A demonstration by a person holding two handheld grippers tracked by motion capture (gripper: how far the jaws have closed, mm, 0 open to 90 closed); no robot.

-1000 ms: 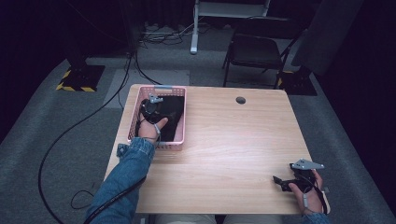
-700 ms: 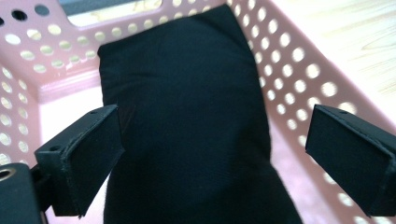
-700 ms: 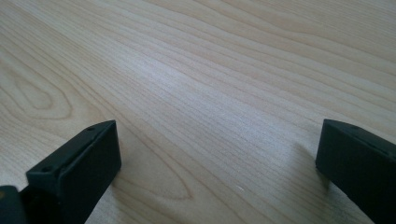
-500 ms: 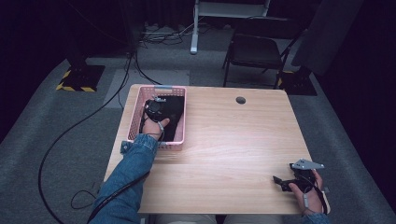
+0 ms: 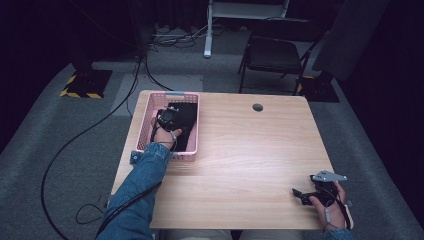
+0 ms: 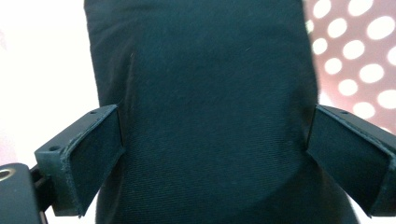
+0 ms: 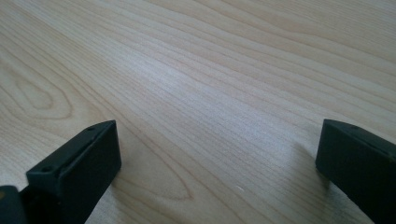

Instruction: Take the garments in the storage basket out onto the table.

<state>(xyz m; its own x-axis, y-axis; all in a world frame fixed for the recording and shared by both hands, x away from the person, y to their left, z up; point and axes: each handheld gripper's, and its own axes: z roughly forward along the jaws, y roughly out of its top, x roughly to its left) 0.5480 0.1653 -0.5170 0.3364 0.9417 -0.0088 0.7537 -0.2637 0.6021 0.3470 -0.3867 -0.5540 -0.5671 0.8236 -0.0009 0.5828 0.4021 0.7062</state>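
Over basket (image 5: 145, 121): your left hand-held gripper (image 6: 212, 140) spread wide astride black cloth (image 6: 205, 93). Soft, light, limp; pinch bunched fold mid-cloth. Right hand-held gripper (image 7: 217, 158) released, idle on table (image 7: 210, 70).

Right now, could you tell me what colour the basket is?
Pink basket, clearest in the high view.

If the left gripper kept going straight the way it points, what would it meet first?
Most likely the black cloth in the pink basket: the left gripper has its jaws open on either side of it, though whether they already touch is unclear.
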